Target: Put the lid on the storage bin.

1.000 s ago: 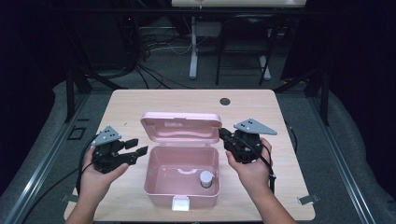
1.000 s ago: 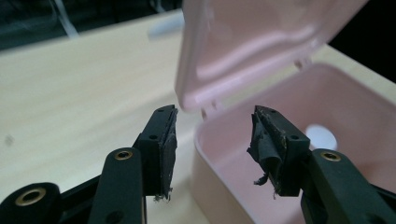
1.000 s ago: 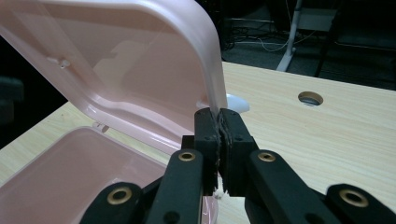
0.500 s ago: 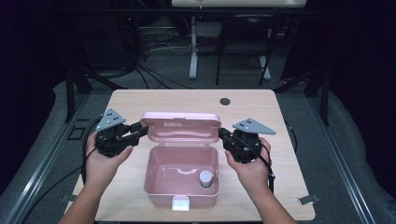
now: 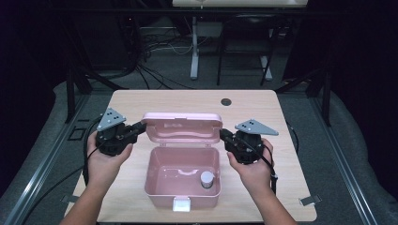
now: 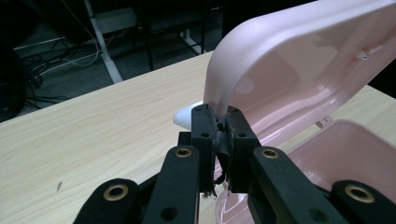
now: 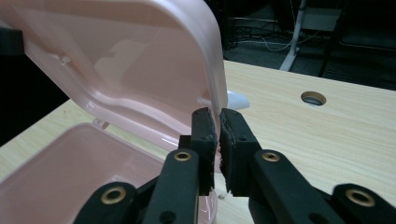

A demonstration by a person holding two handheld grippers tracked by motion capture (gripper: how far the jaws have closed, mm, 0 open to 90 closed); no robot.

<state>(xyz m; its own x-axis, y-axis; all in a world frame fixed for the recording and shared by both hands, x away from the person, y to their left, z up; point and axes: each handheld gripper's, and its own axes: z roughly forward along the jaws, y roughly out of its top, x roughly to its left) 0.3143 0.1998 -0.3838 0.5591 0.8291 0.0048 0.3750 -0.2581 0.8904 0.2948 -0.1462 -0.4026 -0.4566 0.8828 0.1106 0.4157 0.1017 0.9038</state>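
The pink box [image 5: 182,176] sits mid-desk [image 5: 141,101], lid [image 5: 182,127] upright. The left gripper [image 5: 137,130], its fingers just closing, and the right gripper [image 5: 224,136] pinch the lid's 2 side edges; closing remains.

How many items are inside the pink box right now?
1. A small white-capped container stands in the front-right corner of the pink box, by its wall. The remaining floor looks bare, though the near wall could hide something small.
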